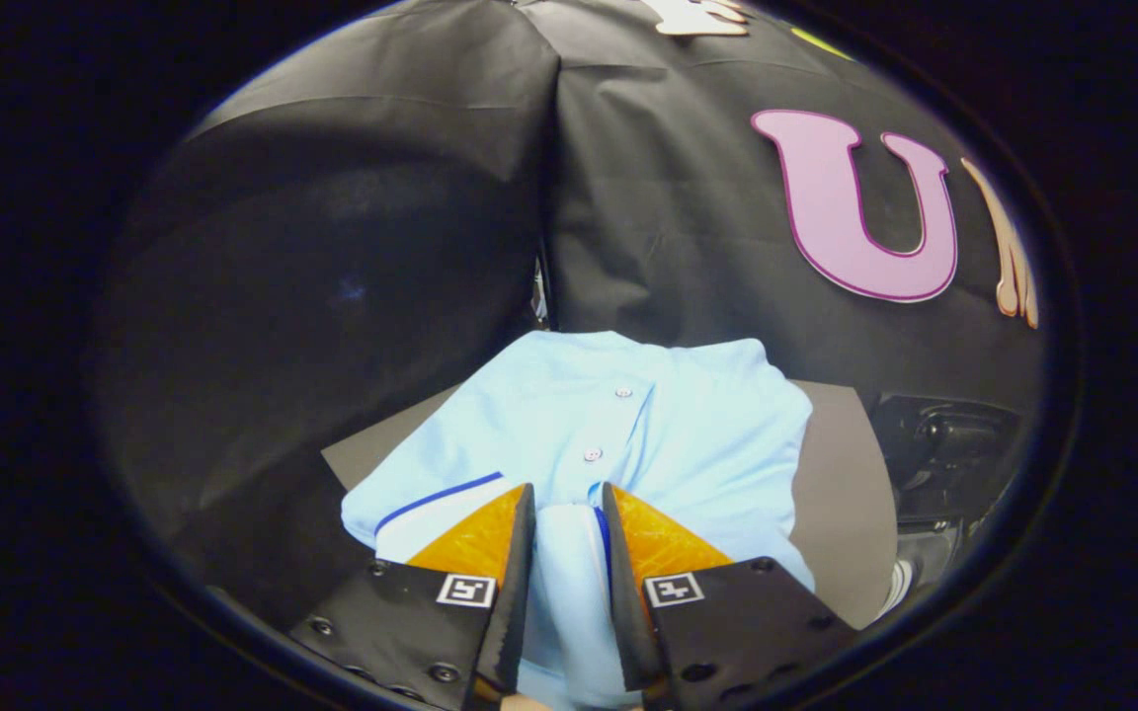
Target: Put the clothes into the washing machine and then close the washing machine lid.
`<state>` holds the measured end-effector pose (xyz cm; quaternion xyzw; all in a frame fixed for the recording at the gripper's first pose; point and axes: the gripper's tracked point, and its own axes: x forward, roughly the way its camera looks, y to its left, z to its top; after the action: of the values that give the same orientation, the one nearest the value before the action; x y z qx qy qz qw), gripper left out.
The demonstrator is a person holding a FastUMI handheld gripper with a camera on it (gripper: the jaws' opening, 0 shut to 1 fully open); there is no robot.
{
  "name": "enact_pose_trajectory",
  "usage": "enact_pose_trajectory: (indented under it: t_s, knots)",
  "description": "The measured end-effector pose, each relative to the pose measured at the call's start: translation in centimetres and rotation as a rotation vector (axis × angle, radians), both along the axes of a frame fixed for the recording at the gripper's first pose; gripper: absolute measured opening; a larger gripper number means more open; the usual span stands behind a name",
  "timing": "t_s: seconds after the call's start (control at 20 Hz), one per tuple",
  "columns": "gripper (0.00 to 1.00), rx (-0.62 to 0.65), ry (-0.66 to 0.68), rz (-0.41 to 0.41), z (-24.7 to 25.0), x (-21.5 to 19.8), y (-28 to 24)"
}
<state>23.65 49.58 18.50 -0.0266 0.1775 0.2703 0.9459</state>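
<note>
We had the tool [567,513] clamped on a fold of the light blue shirt [618,434], most of it spread on the bench [836,494] just ahead; thin pinch could've slipped on lifting.

I can read no words, brand names or numbers here. The nearest things to signs are two small square code markers, black-and-white block patterns inside white borders, and they spell nothing I can make out. One marker [466,591] sits on the near part of my gripper's [569,489] left finger, the other marker [674,590] at the same spot on the right finger. The fingers [475,543] are drawn close together and pinch a fold of the light blue shirt [688,434] between them. The shirt's cloth and its two small buttons [593,454], just beyond my fingertips, carry no print or tag that I can read.
</note>
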Motion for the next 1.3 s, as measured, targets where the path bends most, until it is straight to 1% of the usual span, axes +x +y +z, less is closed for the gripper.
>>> enact_pose_trajectory:
  t_s: [0.4,0.5,0.55,0.65,0.85,0.9,1.05,1.1,1.15,1.2,1.3]
  knots:
    - [0.41,0.045,-0.023,-0.023,0.5,0.2,-0.6]
    - [0.21,0.078,-0.032,-0.083,1.7,0.8,-2.1]
    - [0.11,0.081,-0.026,-0.087,1.7,1.0,-3.0]
    - [0.11,0.090,-0.024,-0.115,1.7,1.4,-4.8]
    - [0.10,0.060,-0.070,-0.214,2.5,2.3,-10.6]
    - [0.11,0.040,-0.091,-0.253,2.8,2.7,-12.4]
    - [0.10,-0.053,-0.178,-0.425,4.0,4.2,-19.7]
    - [0.10,-0.056,-0.185,-0.458,4.1,4.2,-21.6]
    - [0.10,-0.048,-0.172,-0.477,3.8,4.1,-23.0]
    - [0.07,-0.030,-0.155,-0.489,3.3,4.1,-23.9]
    - [0.06,0.009,-0.123,-0.495,2.5,3.8,-25.0]
